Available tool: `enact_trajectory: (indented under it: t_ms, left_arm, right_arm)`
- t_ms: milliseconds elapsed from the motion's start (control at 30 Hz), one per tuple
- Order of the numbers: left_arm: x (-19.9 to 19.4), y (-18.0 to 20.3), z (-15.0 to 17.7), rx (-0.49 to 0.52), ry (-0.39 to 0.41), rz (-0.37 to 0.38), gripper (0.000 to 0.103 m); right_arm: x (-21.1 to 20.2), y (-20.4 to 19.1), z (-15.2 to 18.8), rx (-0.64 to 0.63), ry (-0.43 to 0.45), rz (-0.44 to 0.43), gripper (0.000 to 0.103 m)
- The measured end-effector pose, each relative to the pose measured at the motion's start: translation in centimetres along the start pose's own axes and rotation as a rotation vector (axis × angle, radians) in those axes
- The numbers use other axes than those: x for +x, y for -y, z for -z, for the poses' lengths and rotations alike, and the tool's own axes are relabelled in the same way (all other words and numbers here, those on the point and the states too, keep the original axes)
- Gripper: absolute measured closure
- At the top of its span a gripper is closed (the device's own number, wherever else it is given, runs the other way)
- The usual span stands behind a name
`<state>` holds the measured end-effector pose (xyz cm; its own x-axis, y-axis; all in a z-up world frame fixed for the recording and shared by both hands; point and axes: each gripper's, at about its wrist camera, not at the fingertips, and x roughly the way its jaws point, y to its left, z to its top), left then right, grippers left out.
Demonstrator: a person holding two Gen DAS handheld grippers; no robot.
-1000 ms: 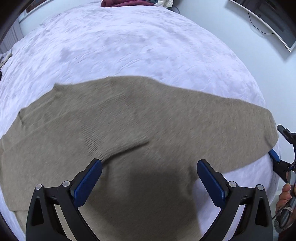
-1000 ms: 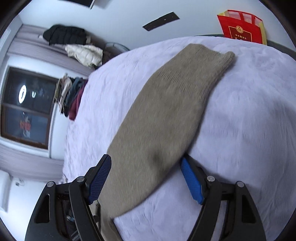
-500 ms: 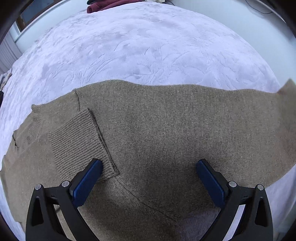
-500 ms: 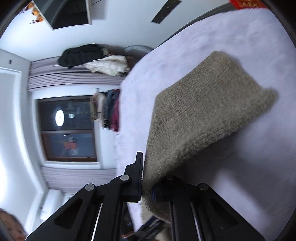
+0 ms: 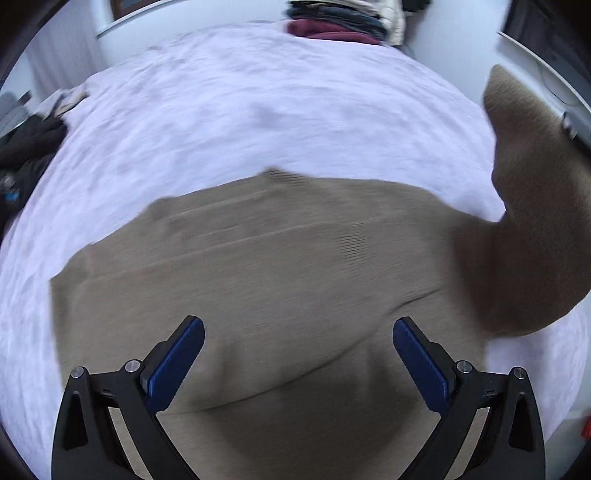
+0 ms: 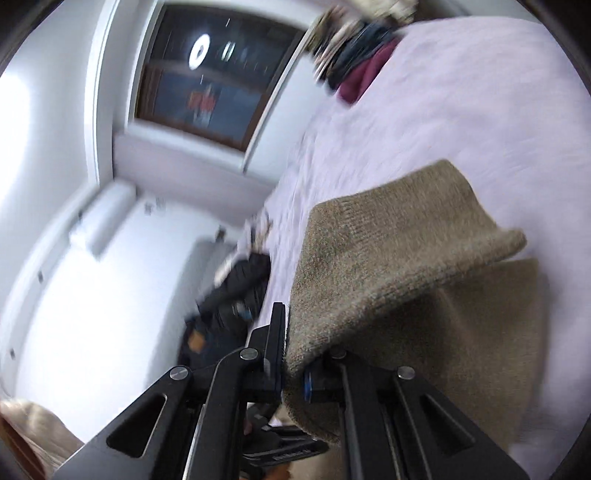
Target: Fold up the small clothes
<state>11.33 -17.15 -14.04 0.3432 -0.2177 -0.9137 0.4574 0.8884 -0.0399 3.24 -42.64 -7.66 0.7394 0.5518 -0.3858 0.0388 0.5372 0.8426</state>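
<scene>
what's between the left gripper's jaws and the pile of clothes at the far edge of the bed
In the left wrist view: the tan sweater under the open left gripper, then bare white bedspread up to the clothes pile.

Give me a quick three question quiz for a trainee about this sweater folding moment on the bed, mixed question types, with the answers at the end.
1. True or false: the left gripper is clamped on the beige sweater.
2. Multiple choice: what does the right gripper hold? A) the sweater's sleeve B) a maroon garment C) nothing
3. Fill in: the sweater's body lies on the white ____.

Key:
1. False; its jaws stand open above the sweater.
2. A; the sleeve is lifted off the bed.
3. bedspread
</scene>
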Motion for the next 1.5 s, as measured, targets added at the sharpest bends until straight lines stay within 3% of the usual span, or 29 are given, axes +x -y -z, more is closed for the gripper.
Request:
enact_trajectory:
  t_ms: [100,233,300,367,433,500,533,567,667,800,867,967,1033,1100,1233,1400,1500]
  left_arm:
    - [-0.1,-4.7,1.4,-0.059,-0.001,-0.074,0.000]
    - [0.1,-9.7,4.4,-0.145,-0.051,-0.135,0.000]
    - [0.0,-11.6,5.8,-0.179,-0.076,-0.151,0.000]
    - [-0.3,-12.8,7.1,-0.211,-0.079,-0.153,0.000]
    - [-0.8,-13.6,8.1,-0.231,-0.080,-0.143,0.000]
    - [-1.9,-14.5,9.3,-0.248,-0.077,-0.131,0.000]
    - [-2.0,-14.8,9.5,-0.255,-0.074,-0.127,0.000]
    - [-2.3,-15.1,9.7,-0.264,-0.069,-0.123,0.000]
    - [-2.8,-16.4,10.1,-0.287,-0.054,-0.114,0.000]
    - [-3.5,-18.0,10.8,-0.309,-0.037,-0.131,0.000]
    - [-3.5,-18.9,11.4,-0.324,-0.049,-0.147,0.000]
    - [-3.5,-20.0,12.4,-0.343,-0.066,-0.171,0.000]
    - [-3.6,-20.7,13.0,-0.354,-0.075,-0.180,0.000]
    - [-3.9,-21.3,13.4,-0.360,-0.073,-0.187,0.000]
    - [-4.6,-21.6,12.8,-0.341,-0.056,-0.159,0.000]
    - [-5.1,-20.1,9.5,-0.303,0.014,-0.103,0.000]
    - [-3.2,-19.5,7.6,-0.297,0.012,-0.105,0.000]
  right_arm:
    - [6.9,-1.4,2.3,-0.070,-0.140,0.054,0.095]
    - [16.4,-1.4,7.3,-0.227,-0.355,0.270,0.091]
    - [19.7,-0.3,9.5,-0.282,-0.442,0.428,0.073]
    - [19.9,0.3,10.9,-0.241,-0.432,0.438,0.054]
    - [18.6,0.7,10.4,-0.143,-0.358,0.411,0.048]
    - [17.0,1.2,9.7,-0.040,-0.272,0.398,0.048]
    - [16.1,1.5,9.8,0.003,-0.243,0.381,0.059]
    - [15.8,1.9,9.4,0.057,-0.219,0.360,0.097]
    - [16.3,-0.3,8.7,0.014,-0.186,0.340,0.097]
    - [18.4,-7.6,10.2,-0.299,-0.215,0.288,0.097]
    - [21.3,-10.4,12.2,-0.473,-0.289,0.285,0.097]
    - [25.7,-11.2,16.3,-0.584,-0.513,0.242,0.094]
    - [28.2,-10.7,19.8,-0.677,-0.643,0.333,0.091]
    - [28.7,-10.9,22.2,-0.770,-0.688,0.392,0.085]
    - [24.5,-10.1,21.0,-0.620,-0.624,0.353,0.062]
    - [15.1,-5.3,16.0,-0.268,-0.438,0.406,0.062]
    - [9.4,-1.4,14.4,-0.057,-0.333,0.455,0.062]
